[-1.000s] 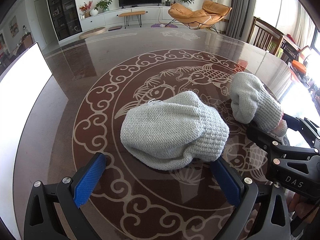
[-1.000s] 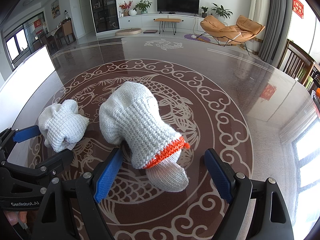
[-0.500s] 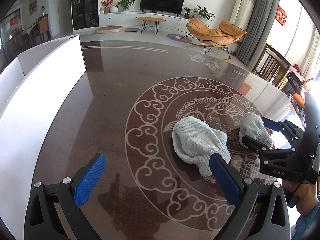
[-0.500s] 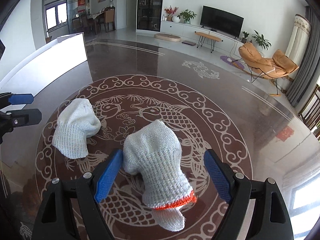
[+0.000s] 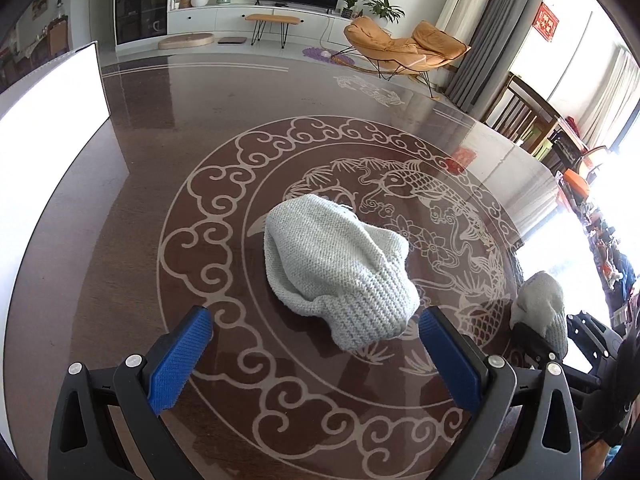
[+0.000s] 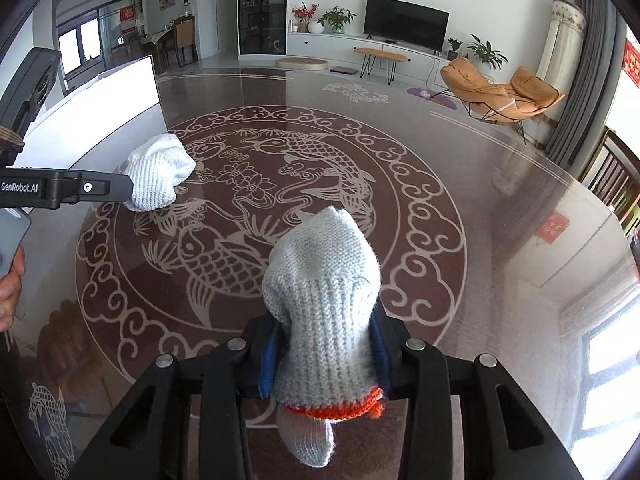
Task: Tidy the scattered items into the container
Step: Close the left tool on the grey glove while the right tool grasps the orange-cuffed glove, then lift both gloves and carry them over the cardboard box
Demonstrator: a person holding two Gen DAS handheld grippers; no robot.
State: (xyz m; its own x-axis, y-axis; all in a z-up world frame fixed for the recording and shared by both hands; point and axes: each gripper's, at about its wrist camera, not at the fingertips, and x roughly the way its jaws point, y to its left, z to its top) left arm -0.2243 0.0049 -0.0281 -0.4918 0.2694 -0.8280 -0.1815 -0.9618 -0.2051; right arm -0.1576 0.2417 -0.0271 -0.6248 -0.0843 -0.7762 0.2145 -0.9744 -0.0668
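Since the earlier frames, the right gripper point(image 6: 324, 354) has just been closing, and its blue pads now press on both sides of a knitted glove with an orange cuff band point(image 6: 322, 300). A second ago that glove lay loose between widely parted jaws. Now it is pinched near the cuff, its rounded body pointing away from the camera over the table point(image 6: 500, 240), and its white cuff end hangs down toward the camera.

From the left wrist view, the left gripper point(image 5: 316, 354) has its jaws spread wide and holds nothing. A second pale knitted glove point(image 5: 336, 270) lies crumpled on the table ahead of it, resting on the light fish and cloud pattern. The glove's near end sits close to the right-hand blue pad point(image 5: 448, 360), but whether they touch cannot be told.

At the left edge of the table stands a white container point(image 5: 56, 92), well apart from both gloves. In the right wrist view the same container point(image 6: 120, 92) shows behind the left gripper's dark finger, beside the crumpled glove.

Behind the table is a living room with a television point(image 6: 406, 22) and an orange lounge chair point(image 6: 500, 88).
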